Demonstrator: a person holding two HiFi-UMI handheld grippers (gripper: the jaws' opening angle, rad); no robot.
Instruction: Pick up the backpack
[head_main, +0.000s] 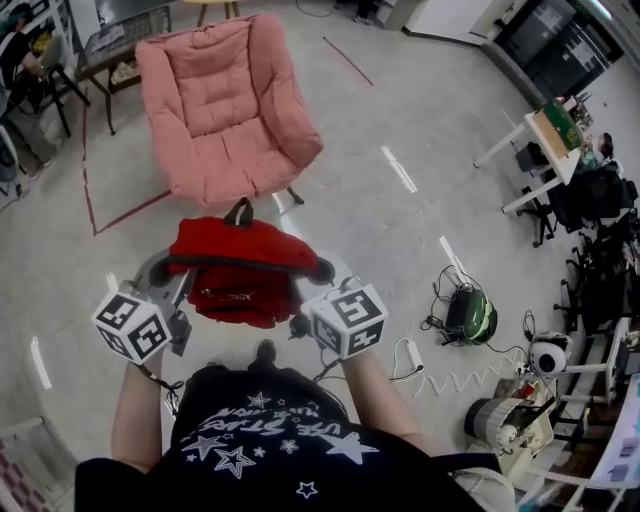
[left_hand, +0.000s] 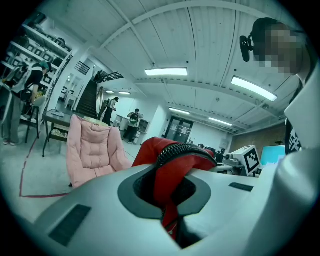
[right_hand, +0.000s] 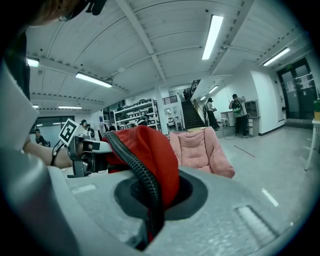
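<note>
As left gripper (head_main: 176, 268) and right gripper (head_main: 318, 270) clamp opposite zipper edges, the red backpack (head_main: 240, 262) hangs level.

This is looking like a large open lab or workshop hall; strip lights (right_hand: 212, 32) are running along a ribbed ceiling (left_hand: 200, 30); shelving racks (right_hand: 131, 115) and a staircase (right_hand: 194, 114) are standing behind; tables (head_main: 548, 140) are carrying equipment; cables (head_main: 455, 383) are trailing over a tape-marked concrete floor (head_main: 400, 100).
</note>
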